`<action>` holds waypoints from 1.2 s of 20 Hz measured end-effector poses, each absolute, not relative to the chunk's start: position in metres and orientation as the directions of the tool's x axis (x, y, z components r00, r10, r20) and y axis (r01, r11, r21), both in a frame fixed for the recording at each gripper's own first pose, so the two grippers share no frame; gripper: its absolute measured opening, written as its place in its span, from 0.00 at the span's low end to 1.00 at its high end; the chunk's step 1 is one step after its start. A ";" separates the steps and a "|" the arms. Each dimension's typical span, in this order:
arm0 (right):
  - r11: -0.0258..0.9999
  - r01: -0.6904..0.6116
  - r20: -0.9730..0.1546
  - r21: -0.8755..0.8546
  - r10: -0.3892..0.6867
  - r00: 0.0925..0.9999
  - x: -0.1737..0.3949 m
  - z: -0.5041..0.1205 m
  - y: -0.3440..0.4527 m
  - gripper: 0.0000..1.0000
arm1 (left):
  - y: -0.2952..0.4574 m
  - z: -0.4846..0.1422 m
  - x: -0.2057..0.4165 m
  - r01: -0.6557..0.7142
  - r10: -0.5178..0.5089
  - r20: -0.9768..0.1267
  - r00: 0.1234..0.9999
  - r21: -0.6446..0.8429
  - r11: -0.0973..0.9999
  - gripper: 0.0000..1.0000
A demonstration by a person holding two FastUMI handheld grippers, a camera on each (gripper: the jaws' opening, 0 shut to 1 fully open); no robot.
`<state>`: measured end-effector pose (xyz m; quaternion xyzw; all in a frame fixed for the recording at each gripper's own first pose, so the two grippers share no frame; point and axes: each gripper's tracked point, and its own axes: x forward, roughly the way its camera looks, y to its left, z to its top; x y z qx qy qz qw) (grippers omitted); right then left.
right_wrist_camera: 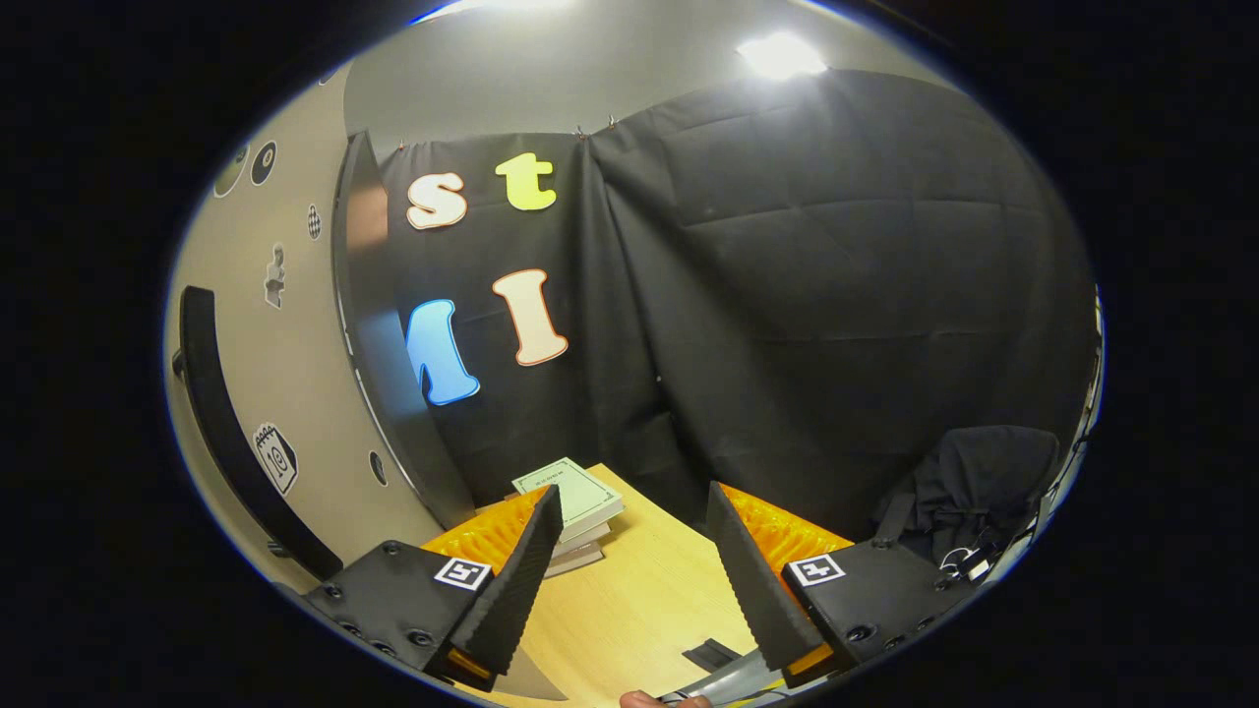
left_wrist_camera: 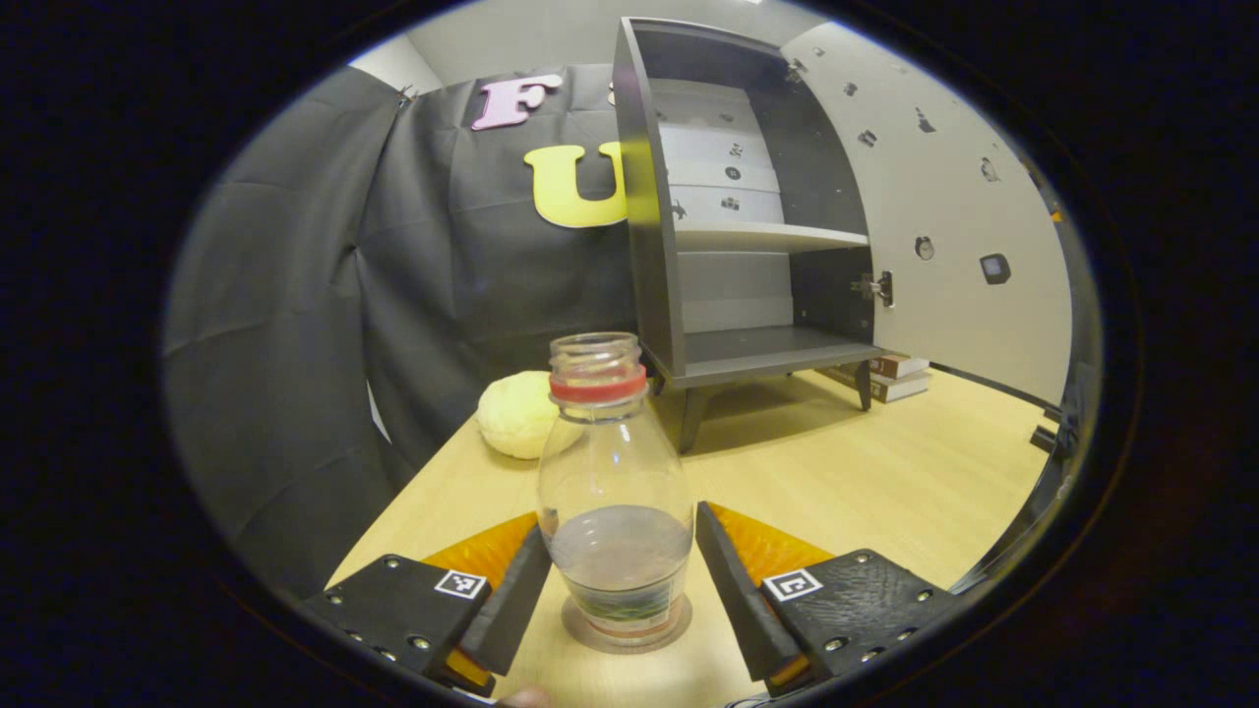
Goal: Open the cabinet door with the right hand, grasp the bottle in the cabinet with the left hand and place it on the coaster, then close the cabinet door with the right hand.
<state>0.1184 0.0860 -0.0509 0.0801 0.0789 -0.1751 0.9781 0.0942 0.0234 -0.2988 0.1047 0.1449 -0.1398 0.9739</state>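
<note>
The bottle stands upright on the coaster between the left gripper's parted fingers, while the wide-open right gripper sits just right of the open cabinet door.

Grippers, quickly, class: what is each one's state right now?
Left gripper: open, fingers either side of the bottle on the coaster.
Right gripper: open, holding nothing.

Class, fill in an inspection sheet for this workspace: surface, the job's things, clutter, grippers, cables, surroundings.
Surface: pale wooden table.
Job's things: bottle upright on the coaster; cabinet empty, its door open.
Clutter: yellow lump; stacked books; black bundle.
Grippers: left gripper open around the bottle, fingers apart from it; right gripper open beside the door.
Cables: some by the bundle.
Surroundings: black cloth wall.
</note>
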 end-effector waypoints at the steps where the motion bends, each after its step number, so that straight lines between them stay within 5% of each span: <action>1: 0.926 0.353 -0.186 0.131 -0.327 0.927 0.119 -0.053 0.087 0.94 | 0.025 -0.296 0.094 0.300 -0.240 -0.305 0.922 0.167 0.939 0.86; 16: 0.912 0.384 -0.236 0.145 -0.345 0.908 0.106 -0.084 0.082 0.94 | 0.025 -0.187 0.103 0.285 -0.258 -0.163 0.952 0.176 0.942 0.86; 24: 0.916 0.372 -0.210 0.148 -0.338 0.917 0.111 -0.071 0.078 0.94 | 0.014 -0.068 0.098 0.245 -0.241 -0.043 0.970 0.186 0.951 0.86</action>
